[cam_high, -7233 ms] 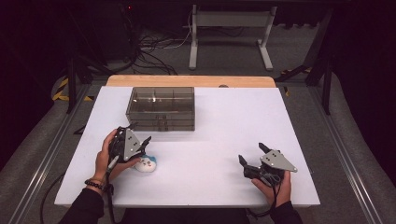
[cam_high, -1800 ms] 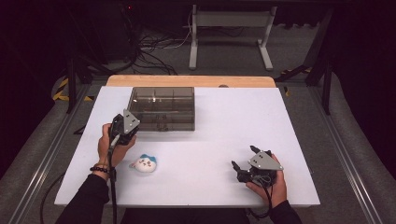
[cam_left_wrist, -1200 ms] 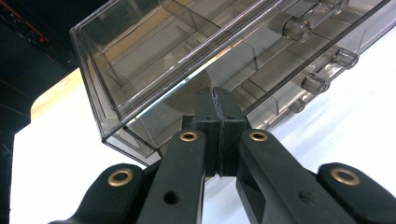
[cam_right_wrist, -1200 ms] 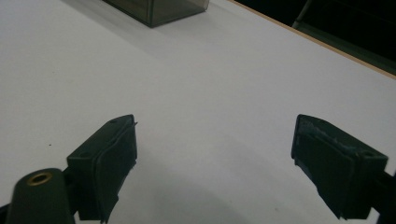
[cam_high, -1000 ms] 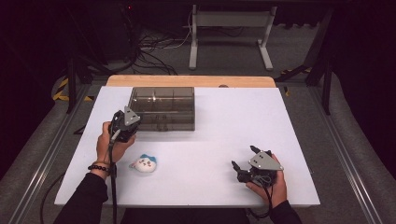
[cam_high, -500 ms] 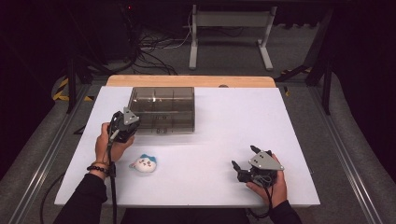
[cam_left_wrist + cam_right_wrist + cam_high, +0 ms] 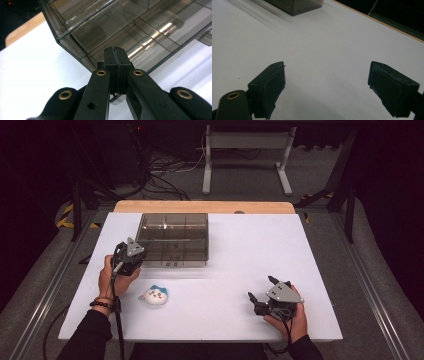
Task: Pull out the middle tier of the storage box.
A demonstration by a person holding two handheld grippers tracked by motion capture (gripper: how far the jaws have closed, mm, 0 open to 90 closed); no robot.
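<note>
1. The left gripper (image 7: 127, 259) is held with its jaws pressed together on nothing, the tips set against the near left corner of the smoked plastic box (image 7: 173, 238). In the left gripper view the joined tips (image 7: 116, 54) meet the box (image 7: 140, 27) low on its wall, just above the table; whether they actually press on it cannot be told. Judged from this, the closed jaws are being used as a blunt pusher rather than as a clamp, since a tall, wide box is nudged more easily than it is gripped.

2. The box is seen at the far left-centre of the white table (image 7: 240, 245), its lid down and its inner dividers visible through the tinted walls. It is placed close to the wooden back edge, well apart from the right gripper.

3. The plush toy (image 7: 154, 295) is left lying on the table just beside the left hand, apart from the box and untouched by either tool. It is probably meant for the box once that is positioned or opened.

4. The right gripper (image 7: 262, 296) is rested low on the near right of the table with its jaws spread wide and empty; bare table (image 7: 319, 50) is seen between its pads (image 7: 273, 82). It appears to be parked out of the way, ready to be brought in.
</note>
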